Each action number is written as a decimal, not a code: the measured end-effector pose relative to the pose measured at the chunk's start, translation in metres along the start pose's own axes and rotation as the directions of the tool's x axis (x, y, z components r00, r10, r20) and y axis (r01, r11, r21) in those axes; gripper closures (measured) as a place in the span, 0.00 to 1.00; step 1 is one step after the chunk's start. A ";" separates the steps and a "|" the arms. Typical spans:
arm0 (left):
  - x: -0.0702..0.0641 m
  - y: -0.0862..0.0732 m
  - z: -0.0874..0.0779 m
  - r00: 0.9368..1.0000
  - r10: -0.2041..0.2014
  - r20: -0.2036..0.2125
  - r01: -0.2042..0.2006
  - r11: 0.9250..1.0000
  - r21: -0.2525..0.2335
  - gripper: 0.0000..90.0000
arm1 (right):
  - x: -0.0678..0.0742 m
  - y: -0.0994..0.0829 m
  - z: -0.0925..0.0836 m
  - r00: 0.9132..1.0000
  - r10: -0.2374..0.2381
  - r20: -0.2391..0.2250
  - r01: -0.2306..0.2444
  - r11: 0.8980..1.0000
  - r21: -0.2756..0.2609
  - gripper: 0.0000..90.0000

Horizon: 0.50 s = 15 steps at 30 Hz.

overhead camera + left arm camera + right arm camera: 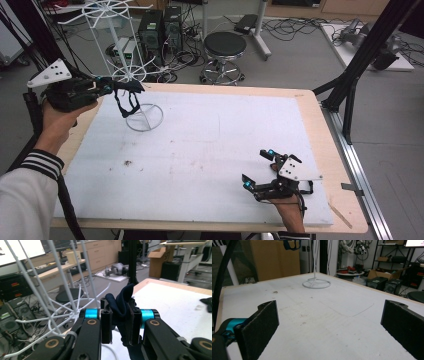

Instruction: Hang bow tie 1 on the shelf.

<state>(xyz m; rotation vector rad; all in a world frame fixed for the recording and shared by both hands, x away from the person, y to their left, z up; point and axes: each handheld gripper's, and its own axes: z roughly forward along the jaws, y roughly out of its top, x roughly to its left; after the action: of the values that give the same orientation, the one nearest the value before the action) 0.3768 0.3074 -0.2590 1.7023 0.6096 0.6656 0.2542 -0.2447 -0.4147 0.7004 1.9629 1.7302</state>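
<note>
High view: your left tongs (131, 89) are clenched on a dark cloth (127, 102) dangling beside the white wire rack (120, 42). Ease it level over a rack arm before letting go. Right tongs (257, 169) rest released, well away from the rack.

Readable text: none.
Checked all three views; no legible label, brand, number or sign appeared on anything, background screens and boxes were too blurred.
</note>
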 end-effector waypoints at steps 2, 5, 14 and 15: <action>0.001 -0.002 0.001 1.000 0.002 -0.010 -0.002 1.000 0.002 0.87 | 0.000 0.000 0.000 1.000 -0.001 0.002 0.001 1.000 -0.001 0.01; 0.003 -0.004 0.003 1.000 0.001 -0.023 -0.001 1.000 0.008 0.86 | 0.000 0.000 0.000 1.000 0.000 0.001 0.000 1.000 -0.002 0.01; 0.004 -0.009 0.006 0.998 0.007 -0.064 -0.007 1.000 0.001 0.86 | 0.000 0.000 -0.001 1.000 0.009 -0.003 -0.009 1.000 0.000 0.01; 0.004 -0.009 0.007 0.998 0.005 -0.061 -0.005 1.000 0.001 0.86 | 0.000 0.000 -0.001 1.000 0.010 -0.003 -0.010 1.000 0.000 0.01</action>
<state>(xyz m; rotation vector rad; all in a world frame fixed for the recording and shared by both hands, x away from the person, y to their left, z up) 0.3843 0.3073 -0.2686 1.6894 0.6491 0.7234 0.2539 -0.2453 -0.4148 0.7096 1.9648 1.7378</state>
